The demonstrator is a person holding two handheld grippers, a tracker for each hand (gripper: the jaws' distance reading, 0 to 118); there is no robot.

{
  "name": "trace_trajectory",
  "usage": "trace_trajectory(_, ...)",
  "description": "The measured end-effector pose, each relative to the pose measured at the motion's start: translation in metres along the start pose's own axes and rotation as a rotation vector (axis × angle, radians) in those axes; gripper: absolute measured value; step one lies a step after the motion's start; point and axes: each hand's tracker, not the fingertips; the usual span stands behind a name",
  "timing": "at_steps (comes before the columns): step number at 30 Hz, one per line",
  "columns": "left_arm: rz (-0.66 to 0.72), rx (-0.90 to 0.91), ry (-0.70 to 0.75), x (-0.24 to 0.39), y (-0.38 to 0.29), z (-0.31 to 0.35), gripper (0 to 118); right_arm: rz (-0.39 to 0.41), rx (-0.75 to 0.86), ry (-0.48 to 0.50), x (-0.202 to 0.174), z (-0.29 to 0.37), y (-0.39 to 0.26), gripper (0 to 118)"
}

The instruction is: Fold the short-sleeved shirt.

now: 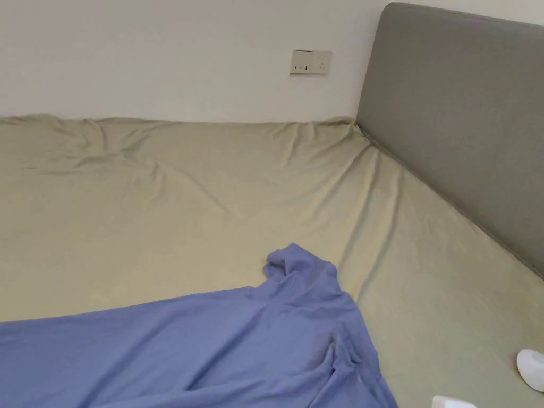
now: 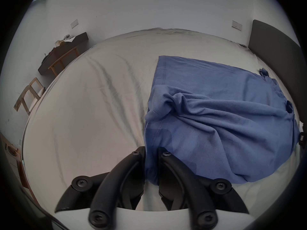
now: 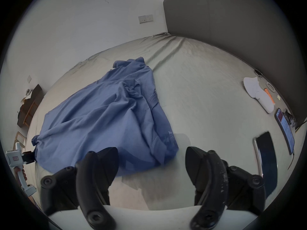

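A blue short-sleeved shirt [image 1: 202, 350] lies rumpled on the beige bed sheet [image 1: 159, 212], its collar end towards the headboard. In the left gripper view the shirt [image 2: 216, 117] has its near hem corner pinched between the jaws of my left gripper [image 2: 151, 154], which is shut on the cloth. In the right gripper view my right gripper [image 3: 151, 152] stands open just in front of the shirt [image 3: 103, 117], at its near right corner, with nothing between the jaws. The left gripper [image 3: 28, 156] shows far left there, holding the shirt's other corner.
A grey padded headboard [image 1: 462, 133] runs along the right. White objects [image 3: 259, 94], a phone [image 3: 284, 130] and a dark tablet [image 3: 267, 160] lie on the sheet by the headboard. A dark shelf [image 2: 64, 51] and a wooden chair [image 2: 29, 95] stand beyond the bed's far left side.
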Motion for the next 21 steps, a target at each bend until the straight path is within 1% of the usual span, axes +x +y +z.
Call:
trace_trajectory(1,0.008,0.0,-0.005,-0.001,0.0,0.001,14,0.004,-0.014,-0.011,0.0,-0.009,0.002,60)
trace_trajectory(2,0.017,-0.002,-0.011,-0.002,0.001,0.001,14,0.01,-0.029,-0.013,0.0,-0.016,0.003,38)
trace_trajectory(3,0.03,-0.005,-0.016,-0.005,0.003,0.002,14,0.016,-0.045,0.003,-0.001,-0.022,0.004,38)
trace_trajectory(4,0.045,-0.012,-0.02,-0.006,0.005,0.004,14,0.009,-0.054,0.041,0.0,-0.027,0.0,27)
trace_trajectory(5,0.054,-0.018,-0.022,-0.007,0.008,0.007,14,-0.013,-0.045,0.12,-0.001,-0.027,0.0,11)
trace_trajectory(6,0.066,-0.023,-0.019,-0.008,0.01,0.012,13,-0.01,-0.037,0.069,-0.005,-0.021,0.001,11)
trace_trajectory(7,0.081,-0.02,-0.017,-0.009,0.012,0.02,11,0.051,-0.025,0.041,-0.008,-0.016,0.003,11)
trace_trajectory(8,0.108,0.02,-0.014,-0.011,0.013,0.027,8,0.086,-0.009,0.031,-0.009,-0.01,0.003,11)
trace_trajectory(9,0.118,0.034,-0.02,-0.013,0.014,0.035,6,0.089,-0.002,0.027,-0.009,-0.005,0.003,11)
trace_trajectory(10,0.135,0.047,-0.046,-0.016,0.014,0.046,5,0.074,-0.01,0.037,-0.006,0.001,0.004,11)
trace_trajectory(11,0.164,0.061,-0.067,-0.019,0.014,0.056,5,0.068,-0.007,0.042,-0.004,0.007,0.005,11)
trace_trajectory(14,0.189,0.089,-0.107,-0.027,0.009,0.089,4,0.021,0.032,0.076,0.003,0.035,0.003,11)
trace_trajectory(16,0.194,0.107,-0.103,-0.032,0.003,0.11,4,0.004,0.05,0.089,0.004,0.057,-0.001,11)
trace_trajectory(18,0.186,0.127,-0.056,-0.037,-0.007,0.129,4,0.012,0.062,0.074,0.004,0.075,-0.009,11)
trace_trajectory(21,0.154,0.124,0.035,-0.049,-0.031,0.15,4,0.083,0.05,0.019,0.005,0.1,-0.031,11)
